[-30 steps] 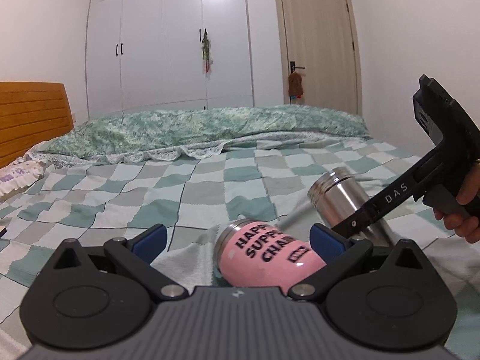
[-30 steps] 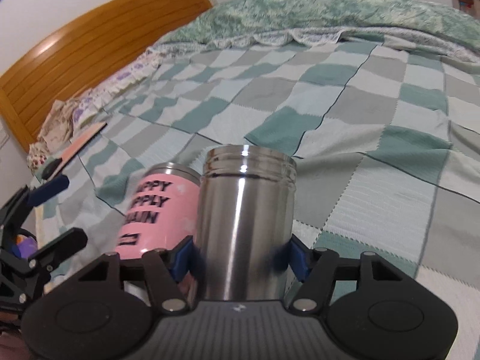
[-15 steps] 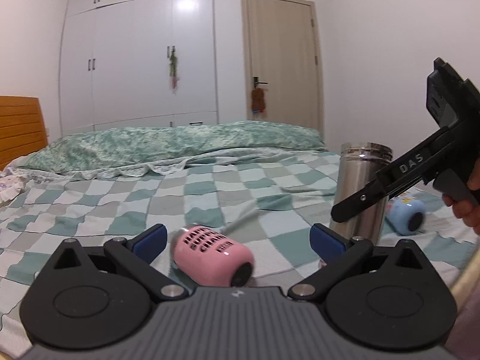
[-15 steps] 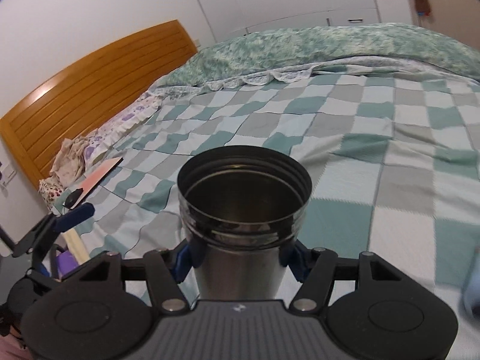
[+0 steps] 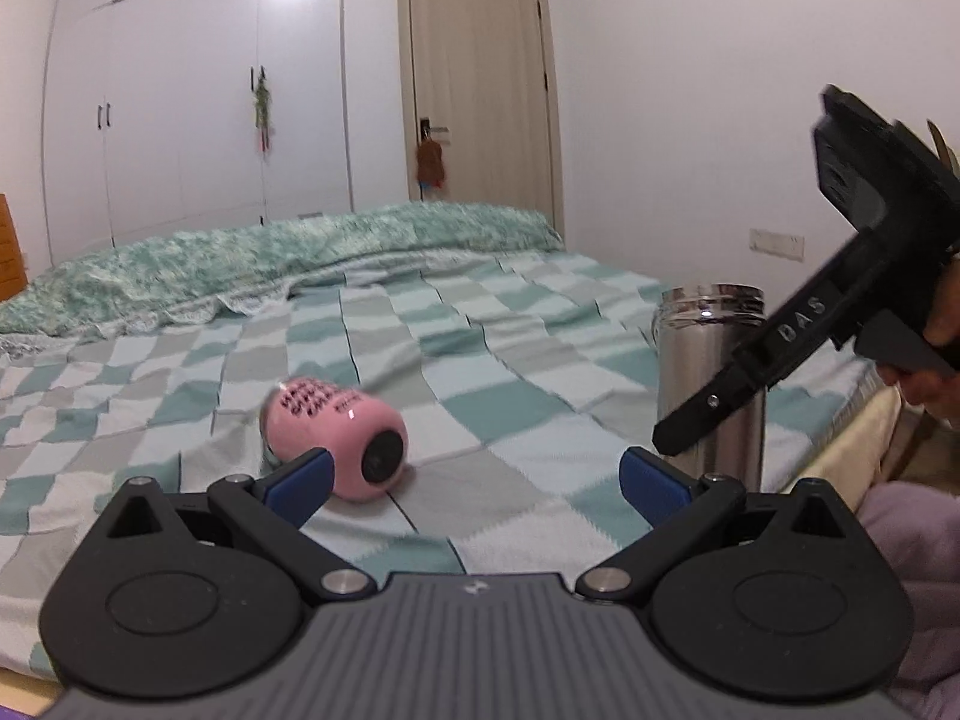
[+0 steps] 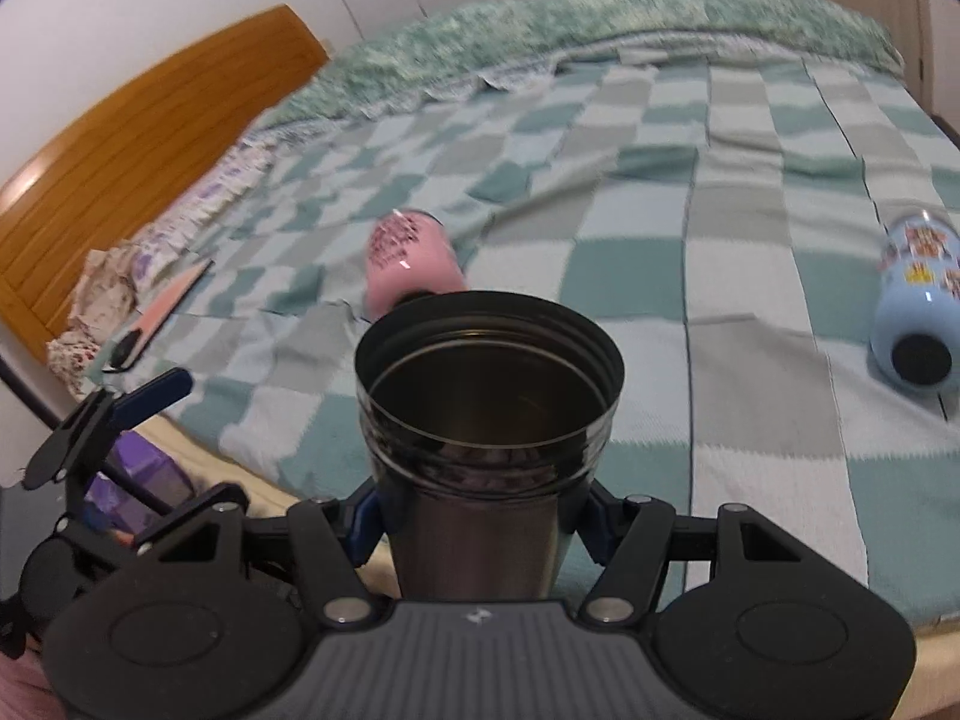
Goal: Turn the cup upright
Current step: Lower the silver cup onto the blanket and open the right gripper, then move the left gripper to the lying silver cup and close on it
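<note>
A steel cup (image 6: 486, 420) stands upright, mouth up, near the bed's front edge, and my right gripper (image 6: 480, 516) is shut on its body. It also shows in the left wrist view (image 5: 711, 384), with the right gripper (image 5: 696, 426) against its side. A pink cup (image 5: 336, 432) with black lettering lies on its side on the checked blanket, its base toward me; it also shows in the right wrist view (image 6: 411, 264). My left gripper (image 5: 474, 474) is open and empty, just short of the pink cup.
A light blue cup (image 6: 912, 306) lies on its side at the right of the bed. A green quilt (image 5: 270, 258) is bunched along the far side. A wooden headboard (image 6: 120, 150), a phone and a pink book (image 6: 162, 312) are at the left.
The right gripper has turned the steel cup from tilted to upright and set it down near the bed edge. The left gripper has drawn back and swung; the pink cup rolled, base now facing me.
</note>
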Demonstrator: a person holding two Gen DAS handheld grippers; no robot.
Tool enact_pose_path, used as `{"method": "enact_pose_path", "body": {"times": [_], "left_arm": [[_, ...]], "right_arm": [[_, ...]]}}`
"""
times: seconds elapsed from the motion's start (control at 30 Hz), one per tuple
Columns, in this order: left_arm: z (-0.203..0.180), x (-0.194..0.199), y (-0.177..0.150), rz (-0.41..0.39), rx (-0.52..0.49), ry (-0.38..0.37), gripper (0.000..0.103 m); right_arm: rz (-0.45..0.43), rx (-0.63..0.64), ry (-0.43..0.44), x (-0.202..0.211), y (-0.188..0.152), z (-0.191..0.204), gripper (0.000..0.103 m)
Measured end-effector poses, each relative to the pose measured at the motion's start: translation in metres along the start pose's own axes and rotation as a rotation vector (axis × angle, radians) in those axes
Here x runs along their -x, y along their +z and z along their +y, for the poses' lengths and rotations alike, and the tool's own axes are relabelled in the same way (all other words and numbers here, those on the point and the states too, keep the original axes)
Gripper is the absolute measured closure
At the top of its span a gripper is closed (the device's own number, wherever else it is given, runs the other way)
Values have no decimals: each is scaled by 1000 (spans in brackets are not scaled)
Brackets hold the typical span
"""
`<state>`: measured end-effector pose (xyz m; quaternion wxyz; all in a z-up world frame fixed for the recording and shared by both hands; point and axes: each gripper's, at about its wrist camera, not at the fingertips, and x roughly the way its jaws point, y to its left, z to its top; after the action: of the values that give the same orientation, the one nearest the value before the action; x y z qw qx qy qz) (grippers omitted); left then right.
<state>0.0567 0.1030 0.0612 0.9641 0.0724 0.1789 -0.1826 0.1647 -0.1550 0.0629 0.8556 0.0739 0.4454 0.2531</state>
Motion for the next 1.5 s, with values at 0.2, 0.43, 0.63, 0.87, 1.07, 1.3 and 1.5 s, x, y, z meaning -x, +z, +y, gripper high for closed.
{"method": "enact_pose_path", "body": {"times": [0.2,0.43,0.63,0.87,1.07,1.3,1.5], "left_arm": [[7,-20,-6,67,7,-5,0],[9,-38,-1,119,28,33,0],[5,-45,2,144,52,81,0],[-14,-45,4,138,69,131,0],[-36,-42,11,115,85,171,0],[-57,-54,27,149,81,189,0],[-76,-80,44,188,65,165,0]], "right_arm": [[39,-67,2,-30,11,-16,41],[83,-120,-12,-73,32,-36,41],[78,-118,12,-91,32,-48,40],[2,-4,-27,-74,36,-43,2],[-16,45,-22,-55,35,-55,0],[-78,81,-15,-23,30,-76,0],[-122,106,-55,-3,22,-104,0]]}}
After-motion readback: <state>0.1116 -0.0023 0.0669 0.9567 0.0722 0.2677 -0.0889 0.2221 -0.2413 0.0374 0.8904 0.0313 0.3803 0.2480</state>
